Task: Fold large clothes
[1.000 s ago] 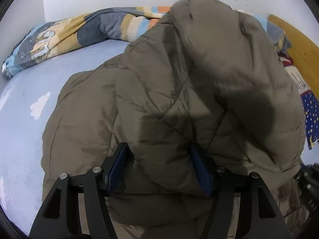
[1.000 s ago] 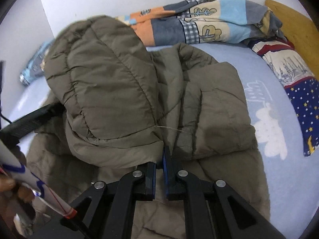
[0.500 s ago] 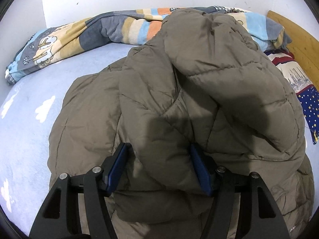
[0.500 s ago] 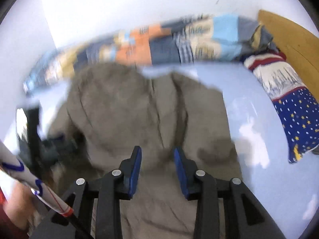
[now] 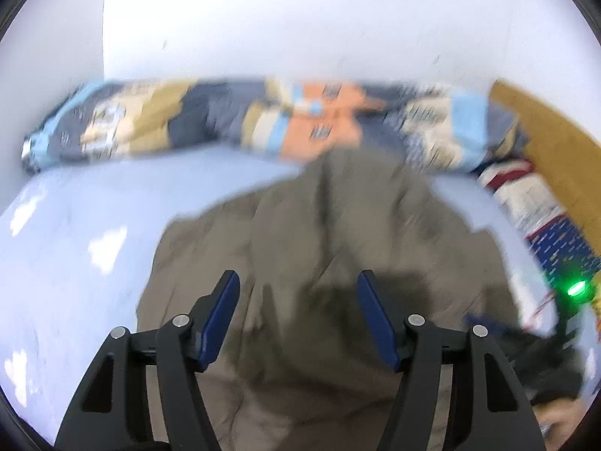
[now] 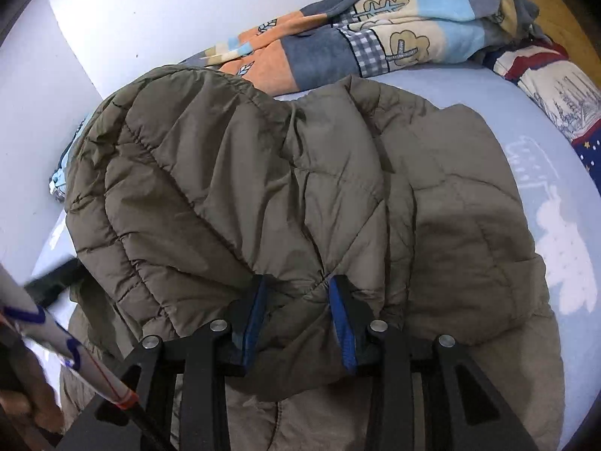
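While left view blurs, right gripper (image 6: 296, 293) pinches jacket (image 6: 233, 173).

Count: one olive-brown quilted puffer jacket (image 6: 300, 188); one patchwork fleece blanket in orange, blue and cream (image 6: 394, 37); one navy star-print pillow (image 6: 556, 94); two black two-finger grippers.

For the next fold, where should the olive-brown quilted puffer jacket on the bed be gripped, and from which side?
Probably the olive-brown quilted puffer jacket is best gripped at its thick folded near edge, approached from the near side of the bed. That edge bulges up in a roll, and the right tongs already pinch a bunch of it there.
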`<state>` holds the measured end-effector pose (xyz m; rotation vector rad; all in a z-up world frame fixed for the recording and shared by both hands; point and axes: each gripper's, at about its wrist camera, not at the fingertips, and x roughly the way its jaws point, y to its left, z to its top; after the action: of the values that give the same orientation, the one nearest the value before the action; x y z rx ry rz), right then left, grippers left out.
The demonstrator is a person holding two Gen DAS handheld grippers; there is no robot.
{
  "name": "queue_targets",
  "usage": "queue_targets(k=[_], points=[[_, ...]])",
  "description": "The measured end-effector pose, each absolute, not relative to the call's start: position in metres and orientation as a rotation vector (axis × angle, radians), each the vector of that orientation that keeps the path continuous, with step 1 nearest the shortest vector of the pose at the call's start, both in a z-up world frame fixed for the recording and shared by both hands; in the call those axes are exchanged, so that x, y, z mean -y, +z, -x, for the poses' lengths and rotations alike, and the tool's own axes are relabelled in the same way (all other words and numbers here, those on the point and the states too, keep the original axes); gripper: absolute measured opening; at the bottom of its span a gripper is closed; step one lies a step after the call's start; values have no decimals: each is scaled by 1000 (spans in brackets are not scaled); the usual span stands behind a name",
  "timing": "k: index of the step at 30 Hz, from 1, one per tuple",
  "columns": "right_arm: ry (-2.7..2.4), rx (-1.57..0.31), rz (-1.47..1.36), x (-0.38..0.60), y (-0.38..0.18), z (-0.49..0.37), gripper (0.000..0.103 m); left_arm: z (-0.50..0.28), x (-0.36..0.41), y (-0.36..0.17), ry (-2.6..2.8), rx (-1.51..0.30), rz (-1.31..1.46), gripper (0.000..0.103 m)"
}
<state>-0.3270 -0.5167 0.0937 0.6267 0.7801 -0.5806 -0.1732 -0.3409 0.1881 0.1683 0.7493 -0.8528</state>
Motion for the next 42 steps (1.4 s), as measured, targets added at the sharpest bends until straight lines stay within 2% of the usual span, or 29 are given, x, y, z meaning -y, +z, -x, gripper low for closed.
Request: queue_targets(k=[4, 8, 13, 21, 25, 27, 31, 34, 42], points=[[-579, -795, -623, 520, 94, 323, 38, 192, 358, 188, -973, -737, -155, 64], [-567, -807, -628, 521, 97, 323, 38, 200, 385, 156, -974, -795, -265, 64], [-531, -813, -656, 522, 99, 330, 38, 179, 390, 114, -889, -958, -331, 66], [-513, -747, -687, 525, 120, 342, 39, 188, 391, 115, -880, -913, -378, 66], [-518, -818, -630, 516, 111, 338, 38, 185, 390, 109, -880, -901, -384, 66], [-536, -875, -601, 513, 101, 334, 35, 188, 391, 107, -877, -889, -400, 66], [-530, -910, -625, 516, 81, 333, 35, 192, 390, 105, -874, -868, -421, 67], [-536, -913, -631, 517, 87, 333, 35, 193, 386, 118, -873, -868, -384, 66], [-532, -725, -562, 505, 140, 345, 36, 198, 370, 160, -874, -823, -298, 66]])
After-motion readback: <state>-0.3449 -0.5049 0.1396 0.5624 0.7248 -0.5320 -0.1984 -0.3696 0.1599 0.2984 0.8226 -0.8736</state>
